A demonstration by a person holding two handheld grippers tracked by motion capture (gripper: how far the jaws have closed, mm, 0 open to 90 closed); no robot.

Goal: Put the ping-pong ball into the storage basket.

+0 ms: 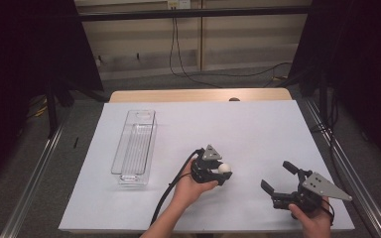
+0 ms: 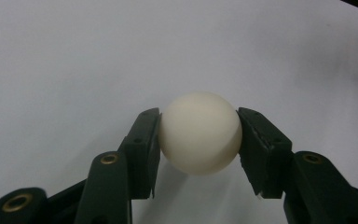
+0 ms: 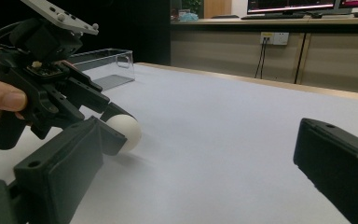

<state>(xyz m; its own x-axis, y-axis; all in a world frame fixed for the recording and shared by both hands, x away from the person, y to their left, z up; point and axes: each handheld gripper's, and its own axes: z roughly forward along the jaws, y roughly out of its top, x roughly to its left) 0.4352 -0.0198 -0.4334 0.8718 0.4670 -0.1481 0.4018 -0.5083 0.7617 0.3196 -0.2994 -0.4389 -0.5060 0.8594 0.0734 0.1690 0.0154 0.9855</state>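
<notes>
My left claw (image 1: pixel 222 174) is pinching the white ball (image 1: pixel 223 168): in the left gripper view the ball (image 2: pixel 200 133) sits squarely between the two black jaws, one pad pressed against each side of it, with the white sheet behind and a soft shadow under it. From the high view, the ball is near the middle of the white-covered surface (image 1: pixel 248 129), a little toward my side, at the tip of my left claw, which I hold in my left hand (image 1: pixel 188 186). In the right gripper view the same ball (image 3: pixel 127 132) shows low against the sheet, partly hidden by the jaws of the left claw (image 3: pixel 114 123) that grip it; whether it touches the sheet I cannot tell. My right claw (image 1: pixel 278 178) is spread wide, nothing between its jaws, resting low near the right front corner of the surface, well apart from the ball. A clear plastic tray (image 1: pixel 135 147) lies to the left of the ball, lengthwise away from me.
</notes>
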